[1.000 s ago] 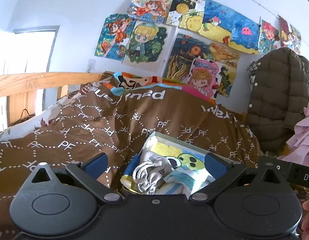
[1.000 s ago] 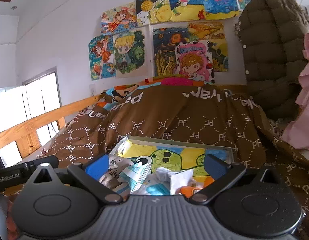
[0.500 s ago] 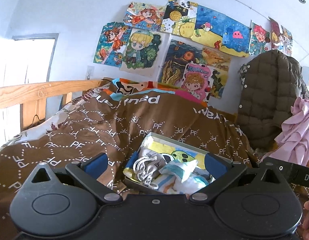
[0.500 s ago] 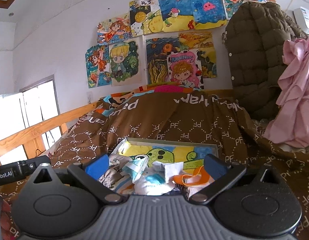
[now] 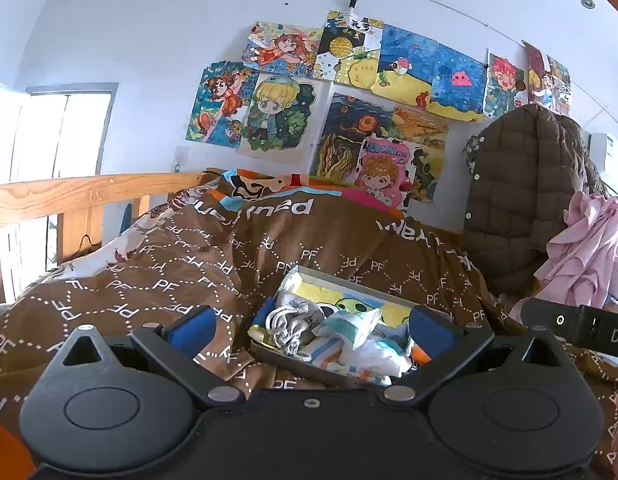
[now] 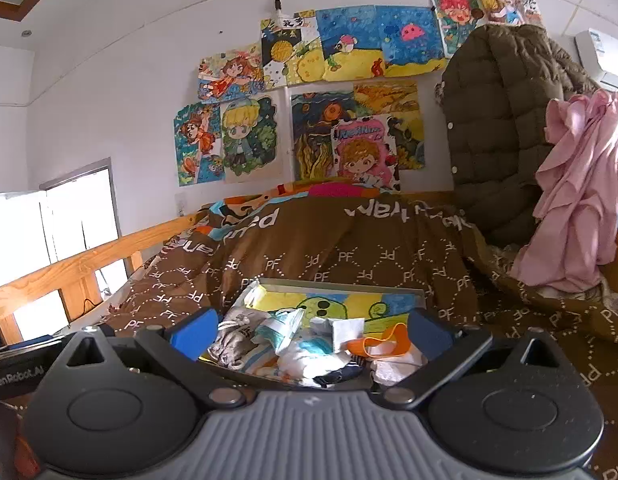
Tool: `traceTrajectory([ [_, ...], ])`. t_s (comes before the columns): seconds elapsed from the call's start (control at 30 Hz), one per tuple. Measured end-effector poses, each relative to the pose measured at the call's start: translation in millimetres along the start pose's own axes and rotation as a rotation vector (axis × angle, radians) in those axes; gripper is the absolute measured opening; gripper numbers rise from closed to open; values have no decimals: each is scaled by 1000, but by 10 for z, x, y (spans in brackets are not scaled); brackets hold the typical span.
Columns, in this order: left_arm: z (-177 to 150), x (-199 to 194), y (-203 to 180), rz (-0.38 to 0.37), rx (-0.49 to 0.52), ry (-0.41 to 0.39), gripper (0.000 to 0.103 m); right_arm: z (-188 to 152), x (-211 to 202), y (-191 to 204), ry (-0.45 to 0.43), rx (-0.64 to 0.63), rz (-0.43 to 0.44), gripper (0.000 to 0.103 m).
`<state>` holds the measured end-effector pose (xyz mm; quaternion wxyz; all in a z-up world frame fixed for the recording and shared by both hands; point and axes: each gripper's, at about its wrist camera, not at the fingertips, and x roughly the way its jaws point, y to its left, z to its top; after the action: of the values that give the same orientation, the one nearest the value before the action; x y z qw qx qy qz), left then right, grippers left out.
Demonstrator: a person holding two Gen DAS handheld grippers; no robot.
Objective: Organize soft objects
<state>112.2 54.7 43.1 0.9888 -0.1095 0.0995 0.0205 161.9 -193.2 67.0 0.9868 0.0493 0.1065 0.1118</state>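
Bed: tray (image 5: 269,354) btwn gripper (image 5: 309,326) fingers.

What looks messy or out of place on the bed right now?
The tray on the brown quilt holds a jumbled heap: a grey drawstring pouch, crumpled white cloth and an orange strap piled unfolded at its near end. Nothing looks spilled or damaged.

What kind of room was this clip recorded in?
Most likely a child's or teen's bedroom: a bed with a wooden rail and a brown quilt, hand-painted cartoon pictures on the wall, and a padded coat hanging beside it.
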Motion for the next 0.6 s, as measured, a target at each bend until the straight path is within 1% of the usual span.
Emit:
traceTrajectory([
  [0.13, -47, -71, 24, 15, 1, 4, 102, -67, -108, -27, 1, 23, -22, 103],
  [0.27, -81, -96, 70, 17, 2, 36, 102, -183, -209, -81, 11, 41, -63, 103],
  [0.33, -94, -119, 103, 19, -1, 38, 102, -255, -260, -99, 18, 46, -81, 103],
  [0.5, -87, -171, 129, 10, 3, 54, 102, -433, -386, -148, 29, 81, -124, 103],
  [0.6, -97, -218, 123, 7, 9, 49, 102, -487, -437, -139, 35, 69, -136, 103],
])
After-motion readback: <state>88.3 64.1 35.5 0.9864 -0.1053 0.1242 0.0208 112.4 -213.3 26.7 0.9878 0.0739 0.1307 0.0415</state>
